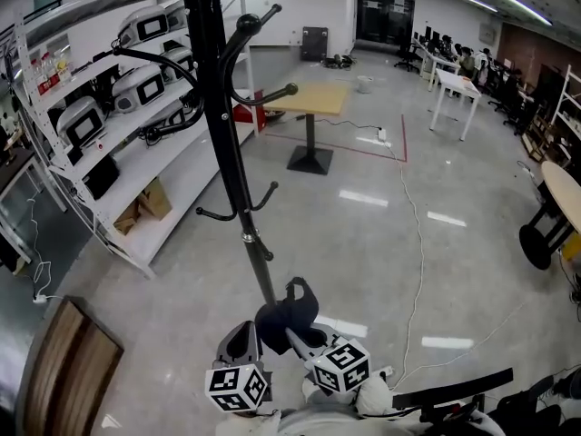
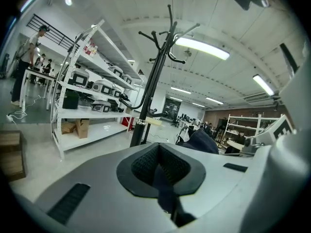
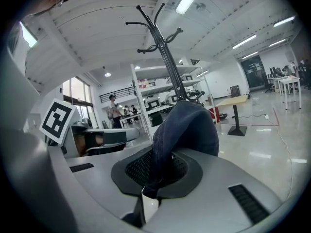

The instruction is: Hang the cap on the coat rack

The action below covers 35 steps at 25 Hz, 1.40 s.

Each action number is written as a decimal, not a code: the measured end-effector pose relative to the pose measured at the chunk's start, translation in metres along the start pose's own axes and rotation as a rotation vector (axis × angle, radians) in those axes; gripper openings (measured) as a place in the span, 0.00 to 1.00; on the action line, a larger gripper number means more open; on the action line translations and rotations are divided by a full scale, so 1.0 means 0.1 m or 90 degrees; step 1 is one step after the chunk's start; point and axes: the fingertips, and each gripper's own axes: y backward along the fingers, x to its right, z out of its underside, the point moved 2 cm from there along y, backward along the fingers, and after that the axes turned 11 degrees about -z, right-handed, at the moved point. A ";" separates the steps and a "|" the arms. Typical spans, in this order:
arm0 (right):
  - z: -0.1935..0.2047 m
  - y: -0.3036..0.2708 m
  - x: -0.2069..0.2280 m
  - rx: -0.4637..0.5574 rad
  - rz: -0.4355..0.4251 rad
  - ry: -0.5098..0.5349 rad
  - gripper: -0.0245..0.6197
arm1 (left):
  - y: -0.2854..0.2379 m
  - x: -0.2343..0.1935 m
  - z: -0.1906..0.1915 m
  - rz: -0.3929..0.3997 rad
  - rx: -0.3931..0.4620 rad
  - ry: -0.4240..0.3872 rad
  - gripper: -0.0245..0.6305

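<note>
The black coat rack (image 1: 238,184) rises just ahead of me, its curved hooks spread at the top and lower down the pole. It also stands beyond both sets of jaws, as the coat rack (image 2: 148,106) and the coat rack (image 3: 170,67). A dark blue denim cap (image 1: 289,314) hangs between my two grippers near the pole's foot. My right gripper (image 3: 158,171) is shut on the cap (image 3: 187,125), which bulges over its jaws. My left gripper (image 2: 160,171) is shut on a thin dark blue strip that seems part of the cap (image 2: 203,142).
White shelving (image 1: 109,107) with boxed devices and cardboard runs along the left. A wooden table (image 1: 309,98) stands beyond the rack. A cable (image 1: 418,243) trails over the glossy floor. A wooden panel (image 1: 64,371) sits at my lower left, a round table (image 1: 563,189) at right.
</note>
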 end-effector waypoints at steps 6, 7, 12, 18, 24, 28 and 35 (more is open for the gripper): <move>-0.07 -0.08 0.21 -0.001 -0.021 0.029 0.08 | -0.27 -0.10 -0.09 -0.022 0.016 -0.004 0.04; -0.09 -0.10 0.21 -0.001 -0.027 0.034 0.08 | -0.30 -0.14 -0.10 -0.025 0.016 -0.005 0.04; -0.27 -0.18 0.00 -0.008 -0.083 0.132 0.08 | -0.48 -0.38 -0.18 -0.034 0.003 0.004 0.04; -0.44 -0.33 -0.08 0.010 -0.108 0.161 0.08 | -0.69 -0.47 -0.32 -0.027 0.013 0.005 0.04; -0.46 -0.44 -0.04 0.006 -0.115 0.170 0.08 | -0.71 -0.43 -0.33 -0.016 0.008 -0.011 0.04; -0.51 -0.48 -0.01 0.011 -0.116 0.171 0.08 | -0.71 -0.45 -0.31 -0.017 0.002 -0.015 0.04; -0.50 -0.57 0.04 0.012 -0.114 0.148 0.08 | -0.76 -0.52 -0.36 -0.017 0.005 -0.009 0.04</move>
